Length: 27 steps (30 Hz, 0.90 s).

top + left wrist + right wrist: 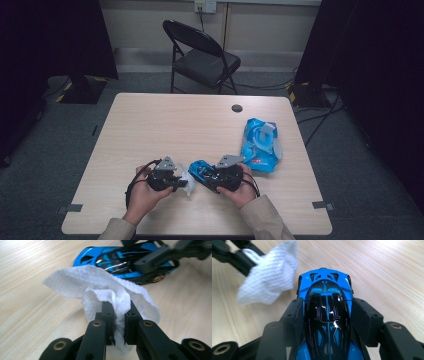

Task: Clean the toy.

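Right gripper view: right claw clamps the blue toy car by its sides; left claw pinches a white wipe just beside it on the worktop

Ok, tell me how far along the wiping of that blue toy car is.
Done: the wipes pack lies open at the table's right, and a white wipe is clamped in the left gripper. The right gripper grips the blue toy car by its sides. In hand: the wipe sits beside the car's end, contact not clear. Left: whether any wiping is done cannot be told; the car's glossy top probably awaits it.
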Tool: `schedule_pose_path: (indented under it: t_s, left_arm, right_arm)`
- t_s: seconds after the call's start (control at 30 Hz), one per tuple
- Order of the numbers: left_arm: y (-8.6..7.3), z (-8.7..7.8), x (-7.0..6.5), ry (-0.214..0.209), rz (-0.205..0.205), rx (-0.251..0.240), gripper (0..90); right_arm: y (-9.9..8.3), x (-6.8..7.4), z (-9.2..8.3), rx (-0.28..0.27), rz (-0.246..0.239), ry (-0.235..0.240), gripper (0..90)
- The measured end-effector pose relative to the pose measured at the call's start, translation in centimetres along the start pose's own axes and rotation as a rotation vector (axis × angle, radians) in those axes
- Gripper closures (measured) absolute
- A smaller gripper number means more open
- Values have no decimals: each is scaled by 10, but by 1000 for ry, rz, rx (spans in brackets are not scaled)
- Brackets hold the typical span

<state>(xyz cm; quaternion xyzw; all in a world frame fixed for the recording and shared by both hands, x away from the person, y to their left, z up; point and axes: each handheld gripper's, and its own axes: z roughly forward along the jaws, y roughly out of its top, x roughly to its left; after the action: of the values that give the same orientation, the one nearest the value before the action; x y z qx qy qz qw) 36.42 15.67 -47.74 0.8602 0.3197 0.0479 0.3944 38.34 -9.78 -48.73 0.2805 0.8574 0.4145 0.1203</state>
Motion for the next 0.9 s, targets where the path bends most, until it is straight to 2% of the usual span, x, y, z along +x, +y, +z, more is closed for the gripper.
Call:
schedule_pose_path:
  t_s: [0.1,0.2,0.7,0.9]
  left_arm:
    - [-2,11,6,31,-11,14,818]
    - [-2,20,8,39,-14,27,818]
    - [6,28,4,42,-4,41,817]
    - [8,30,-1,52,14,47,818]
  right_arm:
    - [0,0,0,-1,-1,0,447]
    - [0,0,0,-1,-1,0,447]
    - [0,0,0,-2,0,2,447]
    - [0,0,0,-2,0,3,447]
